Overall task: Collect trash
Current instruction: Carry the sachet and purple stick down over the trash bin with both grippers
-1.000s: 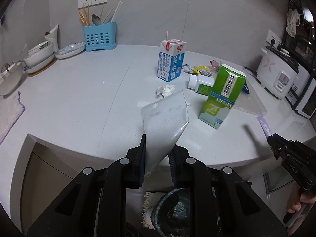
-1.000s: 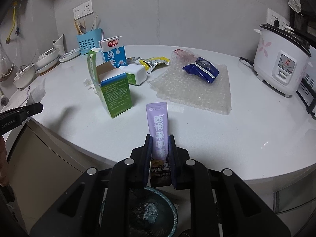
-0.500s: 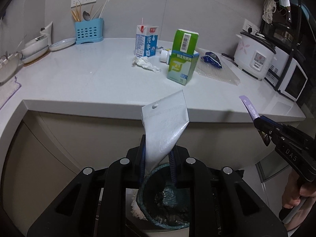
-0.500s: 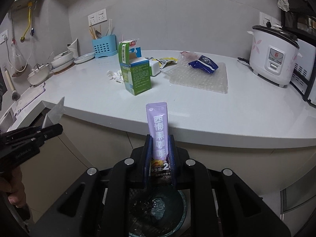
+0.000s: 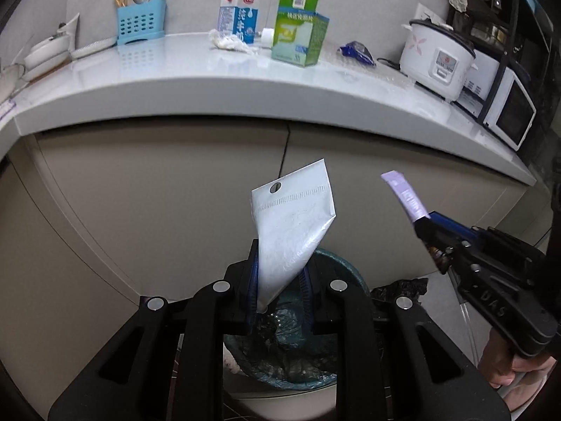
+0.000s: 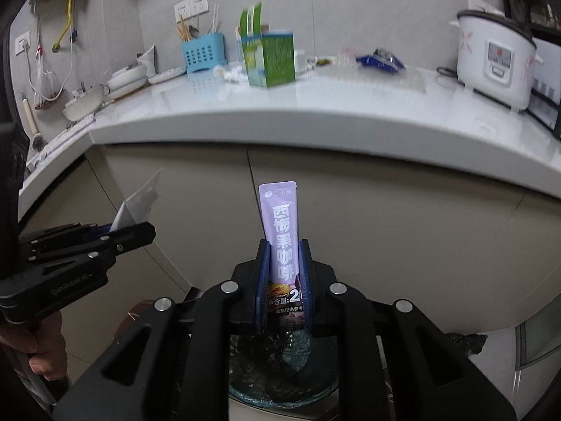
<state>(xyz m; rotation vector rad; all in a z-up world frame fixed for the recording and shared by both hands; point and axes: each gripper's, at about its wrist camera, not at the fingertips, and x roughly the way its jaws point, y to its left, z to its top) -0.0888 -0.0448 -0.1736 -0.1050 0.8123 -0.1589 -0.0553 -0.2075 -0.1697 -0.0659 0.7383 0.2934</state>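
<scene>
A white counter (image 5: 147, 80) curves across a kitchen, with beige cabinet doors (image 5: 157, 189) below it split by a dark vertical seam. Behind it the wall (image 6: 368, 7) is clad in large pale grey panels and carries white sockets (image 6: 191, 5). A blue cutlery holder (image 5: 140, 24) stands near stacked white dishes (image 5: 47, 54) at the left. At the right sit a white rice cooker (image 5: 438, 59) and a white microwave (image 5: 508, 112) on a dark rack. The floor (image 6: 498, 379) is pale.

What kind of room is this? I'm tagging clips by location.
Most likely a home kitchen: a rice cooker on the white countertop, a blue utensil holder with chopsticks, and a microwave at the far end.
</scene>
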